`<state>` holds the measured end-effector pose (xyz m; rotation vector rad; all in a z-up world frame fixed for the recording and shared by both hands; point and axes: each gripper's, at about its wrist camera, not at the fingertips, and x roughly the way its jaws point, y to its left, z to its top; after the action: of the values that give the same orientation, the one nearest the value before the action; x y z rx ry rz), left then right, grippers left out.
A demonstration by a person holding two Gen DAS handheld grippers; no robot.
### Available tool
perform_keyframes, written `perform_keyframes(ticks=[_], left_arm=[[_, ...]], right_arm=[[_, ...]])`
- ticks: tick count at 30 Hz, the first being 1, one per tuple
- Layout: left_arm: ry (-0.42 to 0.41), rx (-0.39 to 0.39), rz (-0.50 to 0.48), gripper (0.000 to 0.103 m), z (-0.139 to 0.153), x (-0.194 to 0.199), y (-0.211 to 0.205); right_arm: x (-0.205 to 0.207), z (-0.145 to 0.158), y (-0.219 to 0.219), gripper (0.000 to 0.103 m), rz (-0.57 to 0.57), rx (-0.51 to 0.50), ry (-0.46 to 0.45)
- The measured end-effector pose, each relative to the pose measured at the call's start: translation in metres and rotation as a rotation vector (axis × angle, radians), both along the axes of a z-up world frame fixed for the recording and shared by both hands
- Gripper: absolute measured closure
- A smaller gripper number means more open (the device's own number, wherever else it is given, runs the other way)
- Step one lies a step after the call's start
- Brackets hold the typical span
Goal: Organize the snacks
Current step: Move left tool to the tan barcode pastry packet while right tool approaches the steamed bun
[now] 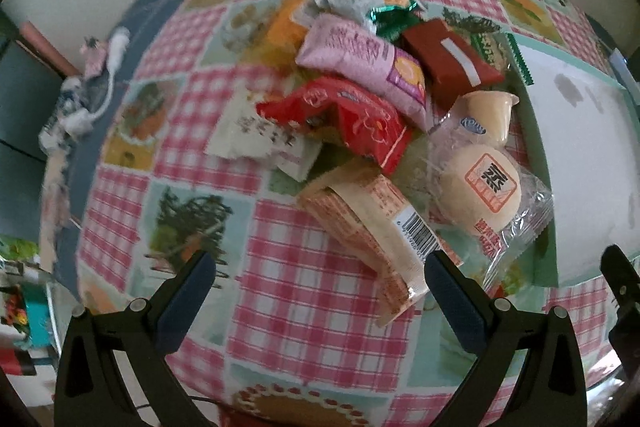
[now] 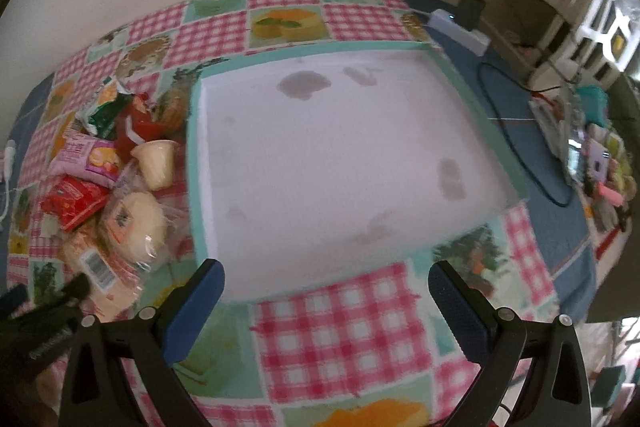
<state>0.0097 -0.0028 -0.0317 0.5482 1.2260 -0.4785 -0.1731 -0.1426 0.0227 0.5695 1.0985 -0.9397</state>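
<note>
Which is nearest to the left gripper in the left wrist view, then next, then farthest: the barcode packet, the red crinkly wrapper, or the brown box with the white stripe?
From the left gripper, jaws open:
1. Pale orange-printed packet with a barcode, just ahead, by the right jaw.
2. Red crinkly wrapper, mid-pile, slightly left.
3. Brown box with a white stripe, far side, to the right.

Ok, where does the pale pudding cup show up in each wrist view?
Left wrist: pudding cup right of centre, lying on its side at the pile's tray side.
Right wrist: pudding cup at left, just outside the tray's left rim.
Shared landmark: the teal-rimmed white tray.
</note>
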Motion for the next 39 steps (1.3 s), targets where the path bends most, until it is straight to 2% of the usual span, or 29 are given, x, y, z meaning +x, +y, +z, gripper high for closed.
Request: perform_keyframes(ticks=[10, 14, 17, 24, 28, 39], left_arm=[[0.097, -0.036, 0.028, 0.000, -0.022, 0.014, -0.019], [0.102, 0.004, 0.075, 0.000, -0.027, 0.022, -0.014], [0.099, 0.024, 0.134, 0.000, -0.028, 0.032, -0.002], [0.171, -0.004, 0.274, 0.000, -0.034, 0.055, 0.026], [0.180, 0.015, 0.336, 0.000, -0.035, 0.062, 0.037], [0.193, 0.009, 0.364, 0.000, -0.045, 0.070, 0.046]], right_arm=[[0.024, -0.007, -0.008, 0.000, 0.003, -0.020, 0.007], [0.034, -0.009, -0.011, 0.000, 0.029, -0.016, -0.016], [0.045, -0.012, -0.008, 0.000, 0.079, -0.006, -0.033], [0.079, -0.014, 0.020, 0.000, 0.254, -0.024, -0.051], [0.096, -0.015, 0.035, 0.000, 0.327, -0.051, -0.047], [0.123, -0.019, 0.061, 0.001, 0.503, -0.078, -0.078]])
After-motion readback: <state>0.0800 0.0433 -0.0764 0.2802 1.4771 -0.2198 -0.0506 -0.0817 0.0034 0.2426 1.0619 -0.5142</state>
